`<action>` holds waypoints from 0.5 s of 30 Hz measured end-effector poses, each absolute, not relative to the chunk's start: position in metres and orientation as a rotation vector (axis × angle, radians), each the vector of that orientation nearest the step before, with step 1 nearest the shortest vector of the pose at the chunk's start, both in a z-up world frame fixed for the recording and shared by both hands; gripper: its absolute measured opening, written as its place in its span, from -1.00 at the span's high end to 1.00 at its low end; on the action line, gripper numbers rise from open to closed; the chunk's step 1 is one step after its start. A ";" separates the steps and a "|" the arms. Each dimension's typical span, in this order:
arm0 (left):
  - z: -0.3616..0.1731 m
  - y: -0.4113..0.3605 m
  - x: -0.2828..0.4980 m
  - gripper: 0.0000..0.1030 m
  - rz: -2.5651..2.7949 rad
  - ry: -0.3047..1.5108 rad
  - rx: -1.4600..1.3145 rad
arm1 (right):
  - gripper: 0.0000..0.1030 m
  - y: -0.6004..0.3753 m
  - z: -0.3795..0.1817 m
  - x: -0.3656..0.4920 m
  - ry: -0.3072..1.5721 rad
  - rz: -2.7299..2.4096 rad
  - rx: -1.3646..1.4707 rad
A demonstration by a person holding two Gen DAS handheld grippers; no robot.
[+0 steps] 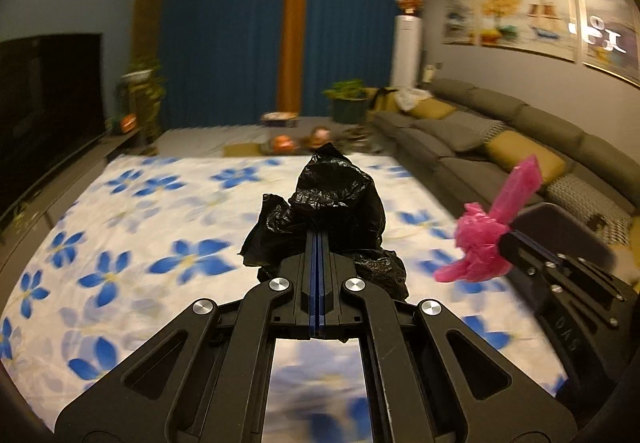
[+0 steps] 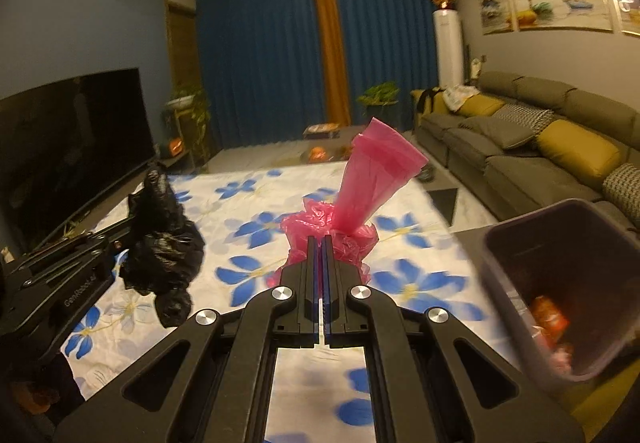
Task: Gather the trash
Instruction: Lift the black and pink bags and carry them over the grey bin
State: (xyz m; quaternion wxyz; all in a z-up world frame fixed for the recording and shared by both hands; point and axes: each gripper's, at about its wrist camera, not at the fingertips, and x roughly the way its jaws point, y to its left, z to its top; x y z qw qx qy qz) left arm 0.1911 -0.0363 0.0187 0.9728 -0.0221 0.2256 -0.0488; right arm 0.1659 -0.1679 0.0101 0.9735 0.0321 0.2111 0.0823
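The left gripper (image 1: 317, 239) pinches a crumpled black plastic bag (image 1: 332, 199) above a white cloth with blue flowers (image 1: 132, 227). The right gripper (image 2: 319, 243) is clamped on a bunched pink bag (image 2: 360, 187), its loose end standing upward. Only the right wrist view shows the dark bin (image 2: 568, 283) at lower right, holding what seem, through blur, to be red wrappers.

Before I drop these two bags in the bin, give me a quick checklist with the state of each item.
1. Left gripper shut on the black bag: ok.
2. Right gripper shut on the pink bag: ok.
3. Trash bin within view, mouth open: ok.
4. Room left in the bin: cannot tell, some wrappers already lie inside.
5. Bags clear of the floral sheet: ok.
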 end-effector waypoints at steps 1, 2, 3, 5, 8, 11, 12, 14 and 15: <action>0.022 -0.051 0.189 1.00 -0.130 0.449 -0.034 | 0.96 -0.181 0.013 0.160 0.415 0.146 0.069; 0.024 -0.062 0.188 1.00 -0.151 0.444 -0.028 | 0.96 -0.192 0.014 0.156 0.408 0.127 0.073; 0.028 -0.081 0.187 1.00 -0.193 0.436 -0.020 | 0.96 -0.207 0.016 0.151 0.399 0.100 0.082; 0.031 -0.105 0.186 1.00 -0.242 0.426 -0.014 | 0.96 -0.230 0.018 0.145 0.390 0.058 0.097; 0.034 -0.147 0.185 1.00 -0.317 0.403 0.007 | 0.96 -0.272 0.019 0.134 0.372 -0.025 0.125; 0.035 -0.189 0.185 1.00 -0.397 0.382 0.021 | 0.96 -0.305 0.020 0.127 0.363 -0.086 0.151; 0.034 -0.197 0.186 1.00 -0.412 0.379 0.024 | 0.96 -0.314 0.020 0.125 0.361 -0.103 0.157; 0.031 -0.214 0.189 1.00 -0.451 0.373 0.026 | 0.96 -0.328 0.019 0.124 0.358 -0.128 0.167; 0.029 -0.223 0.192 1.00 -0.472 0.375 0.025 | 0.96 -0.335 0.018 0.123 0.357 -0.140 0.172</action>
